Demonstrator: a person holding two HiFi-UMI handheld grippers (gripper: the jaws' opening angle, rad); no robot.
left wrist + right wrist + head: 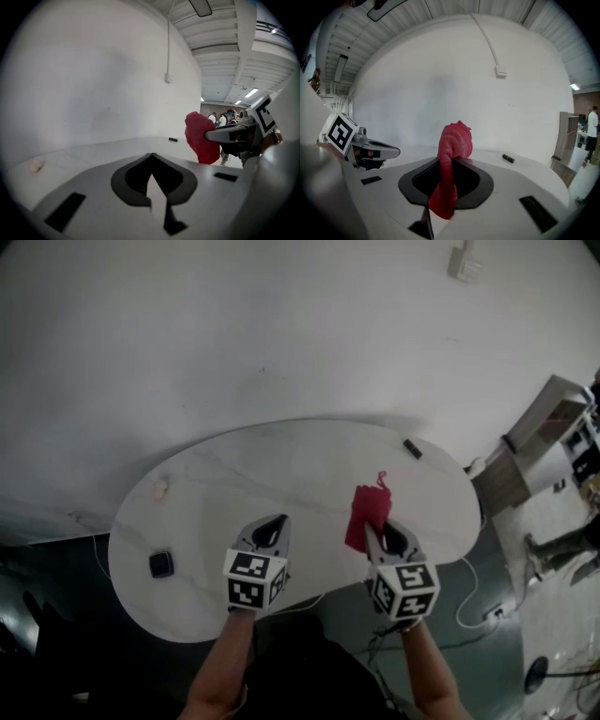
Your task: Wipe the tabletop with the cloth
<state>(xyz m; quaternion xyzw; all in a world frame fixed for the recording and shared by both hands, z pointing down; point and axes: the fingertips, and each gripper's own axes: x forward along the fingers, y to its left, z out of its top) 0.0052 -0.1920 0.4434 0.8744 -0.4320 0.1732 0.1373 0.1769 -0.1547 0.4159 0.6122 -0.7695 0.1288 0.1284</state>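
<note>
White, faintly veined stone is seen to form the oval tabletop point(309, 460), which is set against a plain pale wall. At the far left of the tabletop a small beige lump point(160, 487) is found, and nearer, towards the left edge, a flat black square object point(162, 564) is laid. Just right of these the left gripper point(278, 521) is held over the near-middle of the top; in the left gripper view its jaws are seen drawn together to a point, with nothing caught between them. Further right, the right gripper point(369, 527) is held at about the same nearness, well apart from the left one. Its jaws are closed on the red cloth point(366, 510), which is pinched at its middle: a bunched end is pushed up and away beyond the jaw tips, while a loose tail is left hanging down on the near side of the jaws, as shown in the right gripper view. The cloth is thus carried over the right half of the tabletop, inside the rim; whether its lower folds are touching the surface cannot be told. Beyond it, towards the far right edge, a small dark oblong item point(412, 447) is laid on the stone. Off the table at the right, a wooden shelf unit point(530, 442) is stood on the floor, and a white cable point(466, 601) is trailed beside the table's near right rim.
</note>
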